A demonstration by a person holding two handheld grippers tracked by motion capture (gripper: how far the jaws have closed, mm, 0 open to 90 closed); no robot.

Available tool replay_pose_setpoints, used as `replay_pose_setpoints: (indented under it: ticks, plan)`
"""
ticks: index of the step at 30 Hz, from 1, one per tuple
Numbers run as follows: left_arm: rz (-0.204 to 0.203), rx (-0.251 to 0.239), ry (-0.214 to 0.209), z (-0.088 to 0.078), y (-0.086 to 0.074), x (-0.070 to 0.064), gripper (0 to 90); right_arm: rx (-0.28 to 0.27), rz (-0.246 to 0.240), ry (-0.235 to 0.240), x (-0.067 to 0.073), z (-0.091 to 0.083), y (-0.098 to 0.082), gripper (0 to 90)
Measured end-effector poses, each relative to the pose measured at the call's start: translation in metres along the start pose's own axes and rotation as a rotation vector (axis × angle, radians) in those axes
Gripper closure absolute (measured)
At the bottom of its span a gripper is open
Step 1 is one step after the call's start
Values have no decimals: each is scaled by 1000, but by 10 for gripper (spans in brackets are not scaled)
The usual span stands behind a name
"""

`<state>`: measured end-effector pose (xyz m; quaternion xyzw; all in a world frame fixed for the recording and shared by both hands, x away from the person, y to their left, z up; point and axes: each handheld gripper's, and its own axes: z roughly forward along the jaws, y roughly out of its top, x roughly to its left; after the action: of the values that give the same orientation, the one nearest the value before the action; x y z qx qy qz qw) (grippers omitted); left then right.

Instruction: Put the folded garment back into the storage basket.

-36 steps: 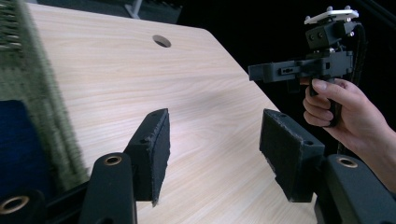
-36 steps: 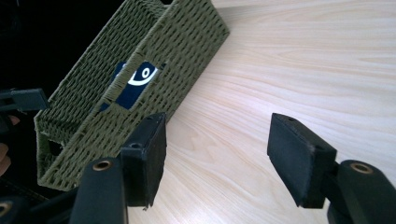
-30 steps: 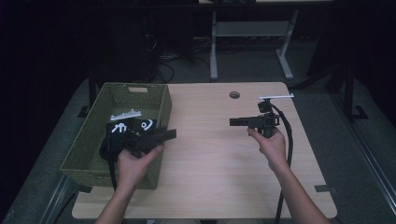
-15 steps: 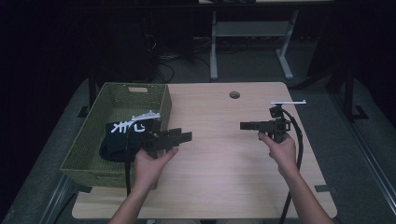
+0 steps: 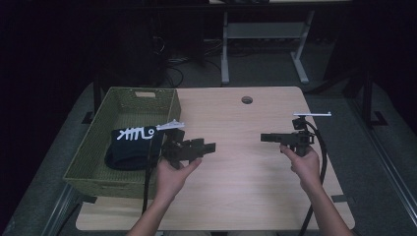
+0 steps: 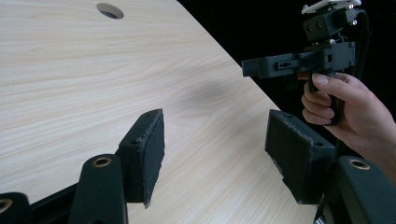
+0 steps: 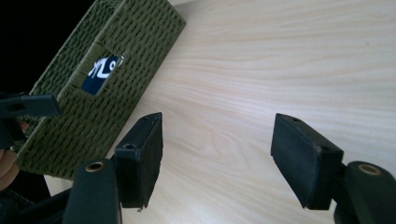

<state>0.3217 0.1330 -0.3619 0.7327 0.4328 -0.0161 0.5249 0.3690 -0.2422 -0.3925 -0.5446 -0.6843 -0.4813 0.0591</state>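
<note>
At the near edge of the high view, two forearms come in, cut off at the elbows by the frame. The left gripper (image 5: pixel 209 147) is held over the tabletop (image 5: pixel 246 191) at about 9 o'clock of its middle, just beside the green woven basket (image 5: pixel 93 157); its jaws have just been opening, and in the left gripper view (image 6: pixel 212 156) they stand well apart with only bare wood between them. The right gripper (image 5: pixel 265 137) hovers at about 3 o'clock and points across at the left one; its jaws too gape with nothing between them in the right gripper view (image 7: pixel 217 156).

Beyond the left hand (image 5: pixel 172 172), a dark folded cloth (image 5: pixel 130 147) with white marks lies inside the basket, partly hidden by the gripper's grey plate and by the basket's near wall. What the marks spell cannot be made out. In the right gripper view a scrap of the cloth (image 7: pixel 102 70) shows through the basket's handle slot.

Farther off, at 12 o'clock, a round hole (image 5: pixel 247 100) pierces the tabletop. Behind it the room is dark; a pale metal stand (image 5: pixel 260 44) is faintly visible.
</note>
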Motion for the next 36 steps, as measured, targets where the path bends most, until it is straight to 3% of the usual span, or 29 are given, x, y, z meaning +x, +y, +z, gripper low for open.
replay_pose_setpoints:
  ticks: [17, 36]
  plan:
    - [-26, 3, -7, 35, -25, 1, 316, -3, 22, -28, -23, -21, -28, 319]
    - [-40, 1, 12, 48, -43, 8, 291, 4, 52, -46, -47, -39, -67, 308]
